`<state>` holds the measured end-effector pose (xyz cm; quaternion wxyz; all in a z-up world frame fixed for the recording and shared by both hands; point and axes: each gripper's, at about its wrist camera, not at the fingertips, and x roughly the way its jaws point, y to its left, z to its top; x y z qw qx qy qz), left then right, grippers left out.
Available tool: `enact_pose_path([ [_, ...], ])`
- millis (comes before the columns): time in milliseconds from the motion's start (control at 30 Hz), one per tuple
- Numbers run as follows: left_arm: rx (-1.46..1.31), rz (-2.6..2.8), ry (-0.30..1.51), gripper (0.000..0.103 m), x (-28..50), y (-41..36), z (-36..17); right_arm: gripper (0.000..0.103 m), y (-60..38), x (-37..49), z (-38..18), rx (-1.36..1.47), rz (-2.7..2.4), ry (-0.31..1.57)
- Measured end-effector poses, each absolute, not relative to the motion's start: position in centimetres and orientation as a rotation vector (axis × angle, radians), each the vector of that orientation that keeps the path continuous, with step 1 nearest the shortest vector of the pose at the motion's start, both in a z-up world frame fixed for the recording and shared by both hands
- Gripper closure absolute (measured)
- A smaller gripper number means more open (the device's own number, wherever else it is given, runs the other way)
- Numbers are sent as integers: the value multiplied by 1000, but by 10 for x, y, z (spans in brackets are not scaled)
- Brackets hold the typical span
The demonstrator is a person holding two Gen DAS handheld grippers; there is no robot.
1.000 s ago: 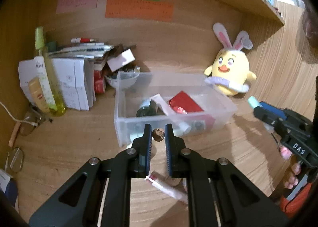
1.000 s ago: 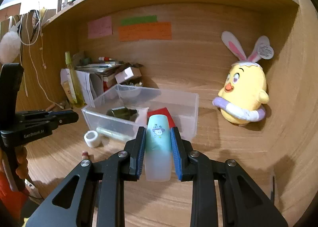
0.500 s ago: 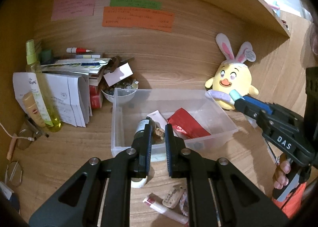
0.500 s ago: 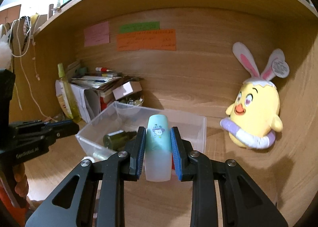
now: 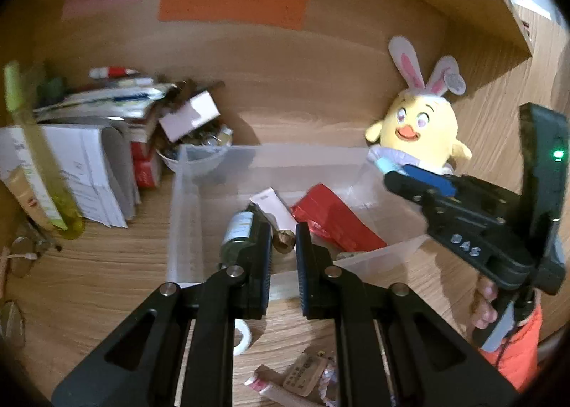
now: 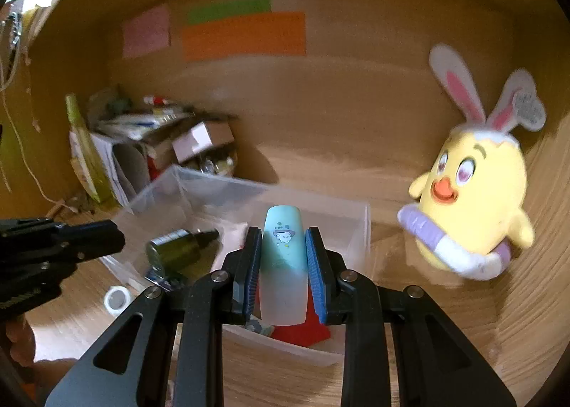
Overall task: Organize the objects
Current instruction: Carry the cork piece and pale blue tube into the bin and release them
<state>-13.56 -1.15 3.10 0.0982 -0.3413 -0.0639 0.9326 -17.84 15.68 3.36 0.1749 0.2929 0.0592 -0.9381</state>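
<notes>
Mint bottle (image 6: 284,257) upright, cap seemingly upward.

We see our left gripper (image 5: 284,241) pinching a small brown object (image 5: 284,239) above the clear bin (image 5: 185,200); a dark bottle (image 5: 238,236) and red packet (image 5: 333,220) lie inside; our right gripper (image 5: 386,167) hovers alongside.

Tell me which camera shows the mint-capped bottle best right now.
The right wrist view: the mint-capped bottle fills the centre, gripped between the right tongs, cartoon print visible. The left wrist view shows only its mint tip poking past the right tongs.
</notes>
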Motion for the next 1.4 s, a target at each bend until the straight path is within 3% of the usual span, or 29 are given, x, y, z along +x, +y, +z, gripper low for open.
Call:
enact_pose_path([
  [500, -1128, 2632, -250, 91, -165, -4, 5, 80, 161, -205, 3, 1006, -2572, 89],
  [900, -1085, 2676, -222, 90, -154, -7, 16, 80, 148, -202, -4, 1033, -2566, 176],
  [1033, -1052, 2729, -172, 78, -145, -6, 23, 79, 146, -201, -4, 1041, -2564, 197],
  [1267, -1000, 2799, -114, 70, -129, -11, 31, 71, 144, -189, 7, 991, -2583, 225],
  [1400, -978, 2835, -84, 63, -120, -14, 34, 59, 143, -178, 17, 949, -2584, 226],
])
